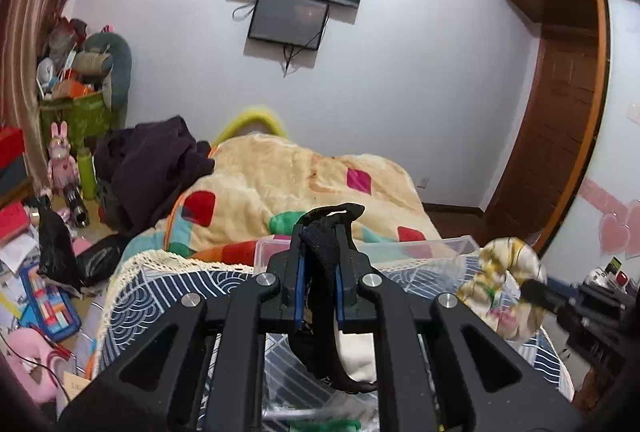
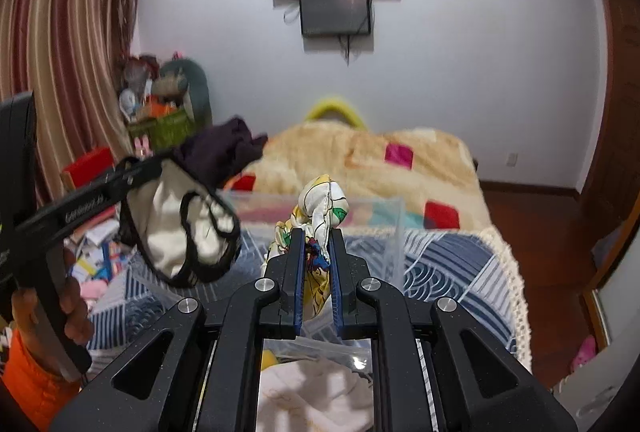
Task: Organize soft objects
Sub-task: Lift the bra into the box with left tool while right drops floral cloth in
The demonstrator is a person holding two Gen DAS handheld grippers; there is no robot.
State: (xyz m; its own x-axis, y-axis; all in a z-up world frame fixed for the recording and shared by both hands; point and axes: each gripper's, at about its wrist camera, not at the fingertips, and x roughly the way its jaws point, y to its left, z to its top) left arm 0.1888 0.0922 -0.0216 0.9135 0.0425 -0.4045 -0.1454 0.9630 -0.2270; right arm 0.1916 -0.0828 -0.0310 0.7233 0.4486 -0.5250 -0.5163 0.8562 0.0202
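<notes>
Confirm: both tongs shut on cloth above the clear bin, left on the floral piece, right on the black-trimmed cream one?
Swapped. The left tongs hold the black-trimmed cream garment, the right tongs the floral cloth; the right wrist view shows both. Both are shut on cloth above the clear bin.

Ahead of you, the clear plastic box (image 2: 394,228) stands on the bed (image 2: 460,256), its open top unobstructed from above; its walls block any low approach. Behind it the cream blanket (image 2: 360,160) rises in a mound, with a dark clothes heap (image 2: 228,148) at its left. Between your two grippers the air is open, though the white underwear (image 2: 180,232) hangs into that gap from the left. The floor left of the bed is crowded with clutter (image 1: 44,292); the right side, toward the wooden door (image 1: 560,112), is bare floor.
</notes>
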